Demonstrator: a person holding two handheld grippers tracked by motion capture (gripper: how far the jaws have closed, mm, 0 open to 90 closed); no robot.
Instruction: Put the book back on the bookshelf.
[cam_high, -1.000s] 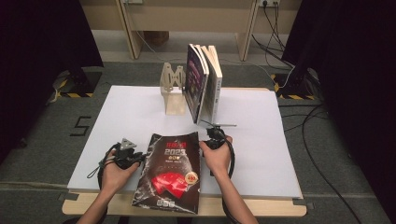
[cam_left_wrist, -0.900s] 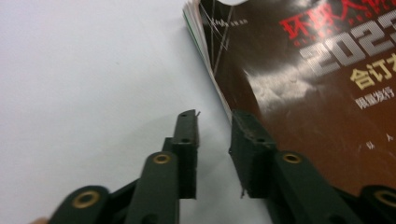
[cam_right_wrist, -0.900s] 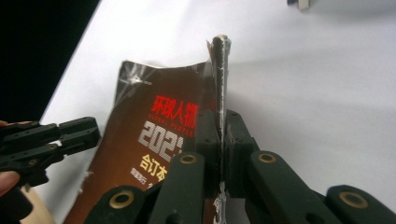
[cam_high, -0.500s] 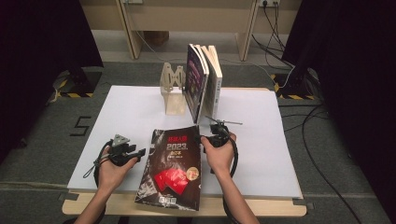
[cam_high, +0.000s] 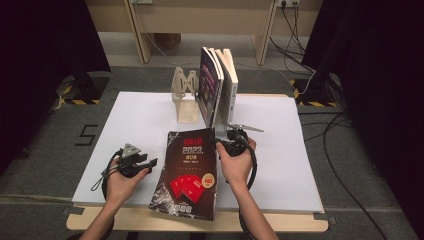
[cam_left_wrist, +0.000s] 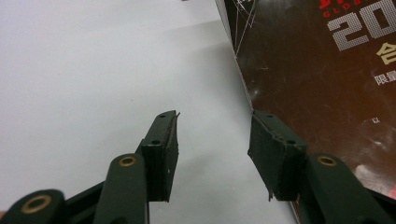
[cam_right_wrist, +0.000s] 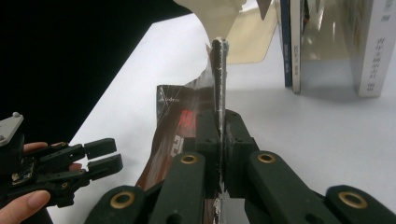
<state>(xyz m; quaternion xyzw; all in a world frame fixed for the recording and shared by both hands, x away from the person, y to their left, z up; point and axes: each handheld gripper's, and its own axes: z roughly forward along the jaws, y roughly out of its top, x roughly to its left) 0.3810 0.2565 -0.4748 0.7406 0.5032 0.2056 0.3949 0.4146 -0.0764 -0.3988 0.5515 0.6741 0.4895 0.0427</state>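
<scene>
Left gripper (cam_high: 150, 163) low at near left, jaws apart after just opening, nothing between them; right gripper (cam_high: 223, 142) raised mid-scene, jaws clamped tight, both forearms entering from the near edge.

The magazine's (cam_high: 189, 175) small cover print is too blurred to read.

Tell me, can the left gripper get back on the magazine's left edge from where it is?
Probably yes. The left gripper is open beside the magazine, whose edge lies bare on the table with nothing between them.
</scene>
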